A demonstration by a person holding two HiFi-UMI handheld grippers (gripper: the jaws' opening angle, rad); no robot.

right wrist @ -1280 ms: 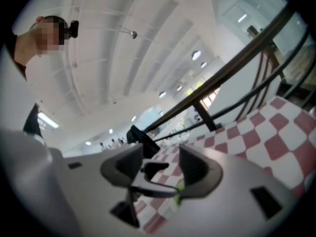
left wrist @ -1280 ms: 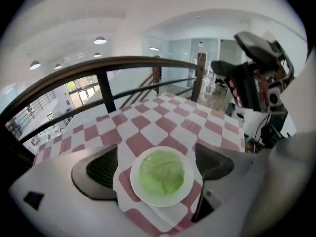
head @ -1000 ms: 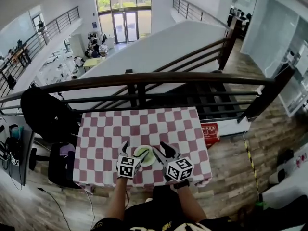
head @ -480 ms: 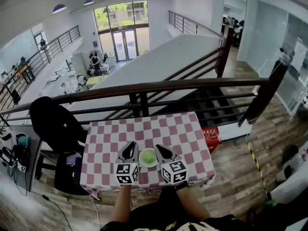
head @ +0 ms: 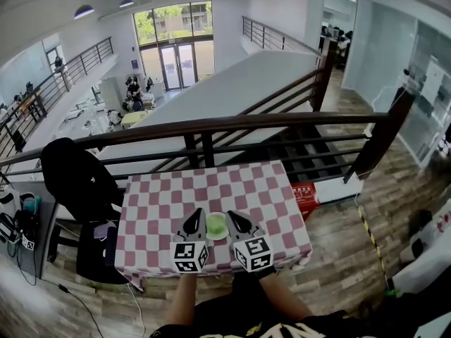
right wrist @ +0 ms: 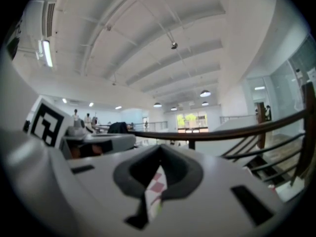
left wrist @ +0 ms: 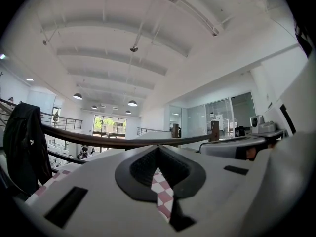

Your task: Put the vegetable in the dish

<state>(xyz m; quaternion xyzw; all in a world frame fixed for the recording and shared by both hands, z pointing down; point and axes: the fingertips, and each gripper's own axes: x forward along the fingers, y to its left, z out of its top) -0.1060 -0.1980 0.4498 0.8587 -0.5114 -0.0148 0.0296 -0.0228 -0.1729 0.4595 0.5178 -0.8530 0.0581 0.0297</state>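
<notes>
A small white dish [head: 216, 227] holding a green vegetable [head: 215, 223] sits near the front edge of the table with the red-and-white checked cloth [head: 211, 189]. My left gripper [head: 198, 213] points forward just left of the dish, jaws shut and empty. My right gripper [head: 230, 215] points forward just right of it, also shut with nothing held. In the left gripper view the left gripper [left wrist: 158, 150] shows its jaws pressed together, with only a sliver of checked cloth showing through below. The right gripper view shows the right gripper [right wrist: 159, 150] the same way.
A dark wooden railing [head: 211, 127] runs behind the table, with a drop to a lower floor beyond. A chair draped with a black jacket [head: 70, 174] stands at the table's left. A red box [head: 304, 191] lies on the wooden floor at the right.
Both grippers' jaws have closed from wide open to shut with nothing in them. They stay on either side of the dish, and the head view has shifted slightly.
</notes>
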